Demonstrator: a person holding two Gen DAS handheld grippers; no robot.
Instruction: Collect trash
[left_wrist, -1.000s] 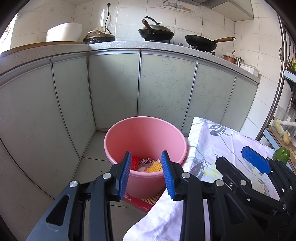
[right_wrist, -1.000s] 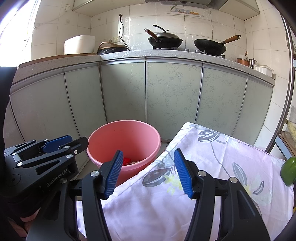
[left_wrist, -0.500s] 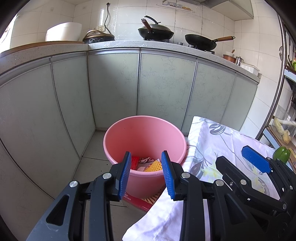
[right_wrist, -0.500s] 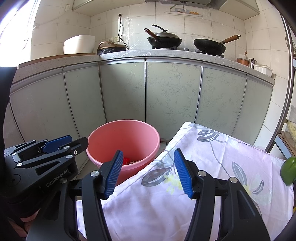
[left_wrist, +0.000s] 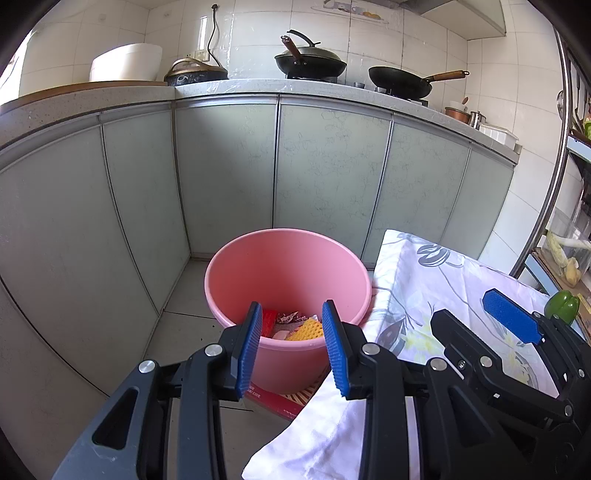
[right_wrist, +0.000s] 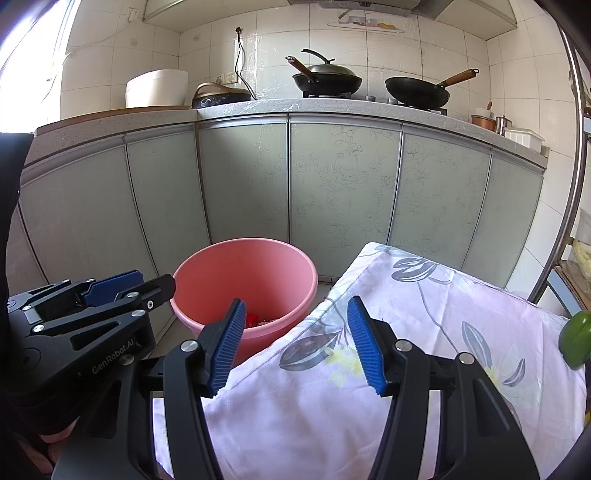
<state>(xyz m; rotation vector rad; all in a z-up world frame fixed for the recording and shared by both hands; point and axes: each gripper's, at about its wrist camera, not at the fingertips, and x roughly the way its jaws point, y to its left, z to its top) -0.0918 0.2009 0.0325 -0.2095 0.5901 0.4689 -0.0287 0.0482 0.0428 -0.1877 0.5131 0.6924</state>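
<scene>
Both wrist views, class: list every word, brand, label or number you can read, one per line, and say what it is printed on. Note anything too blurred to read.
"GenRobot.AI": white lettering on the black body of the left gripper, seen in the right wrist view.
Wrappers inside the pink bucket: print is too small to read.
Red box under the bucket: white print along its edge is too blurred to read.
Nothing else legible in either view.

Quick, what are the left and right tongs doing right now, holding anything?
Left tongs: open, holding nothing, aimed at the pink bucket.
Right tongs: open, holding nothing, above the floral cloth.
</scene>
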